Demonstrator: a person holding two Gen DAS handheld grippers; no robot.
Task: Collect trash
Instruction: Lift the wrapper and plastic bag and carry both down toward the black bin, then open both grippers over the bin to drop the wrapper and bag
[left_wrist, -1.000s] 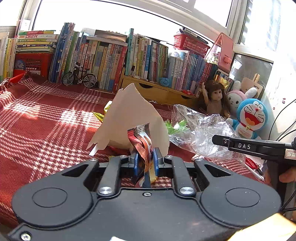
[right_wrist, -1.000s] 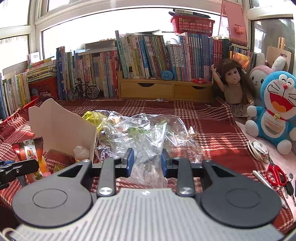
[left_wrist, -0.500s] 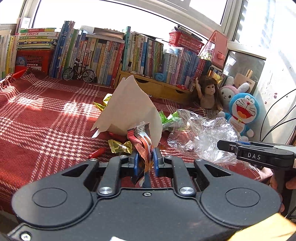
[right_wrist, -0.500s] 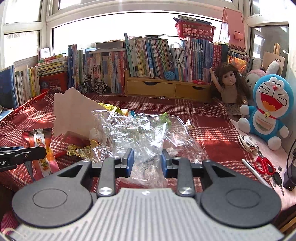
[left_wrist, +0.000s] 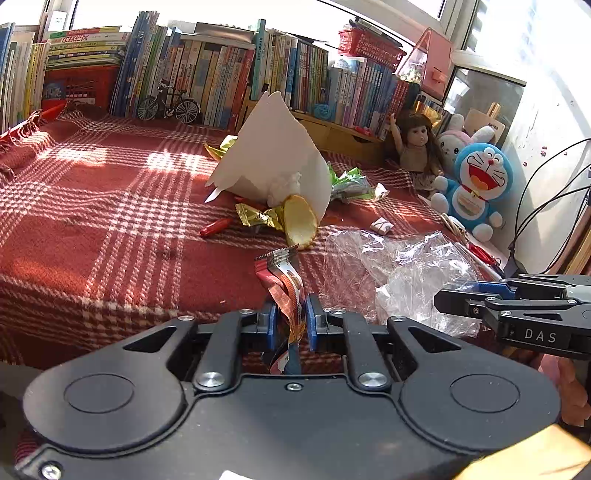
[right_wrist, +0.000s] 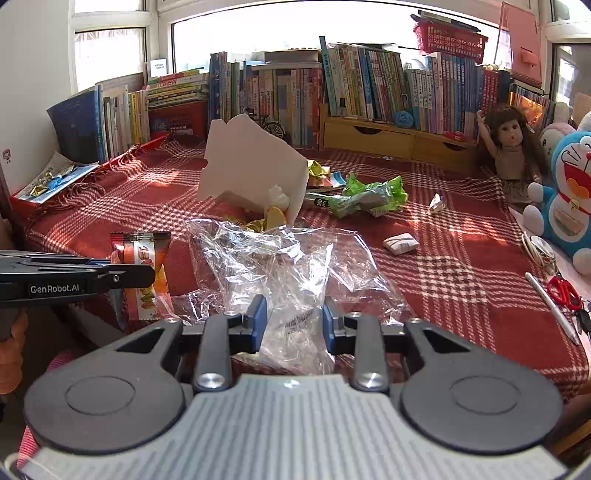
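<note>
The left tool (left_wrist: 290, 326) is clamped on a red snack wrapper (left_wrist: 284, 284) while the right tool (right_wrist: 291, 325) grips the clear plastic bag's (right_wrist: 291, 266) near edge over the red plaid blanket (right_wrist: 461, 280), so the wrapper should probably drop in only once the bag's mouth gapes toward it.

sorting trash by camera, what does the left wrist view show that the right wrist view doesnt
Only the left wrist view shows the red wrapper piece on the blanket and the black cables at the wall.

Only the right wrist view shows the white pen and the papers at the blanket's far left edge.

Both show the snack wrapper in the left gripper, the clear plastic bag between the right gripper's fingers, and the white cardboard.
</note>
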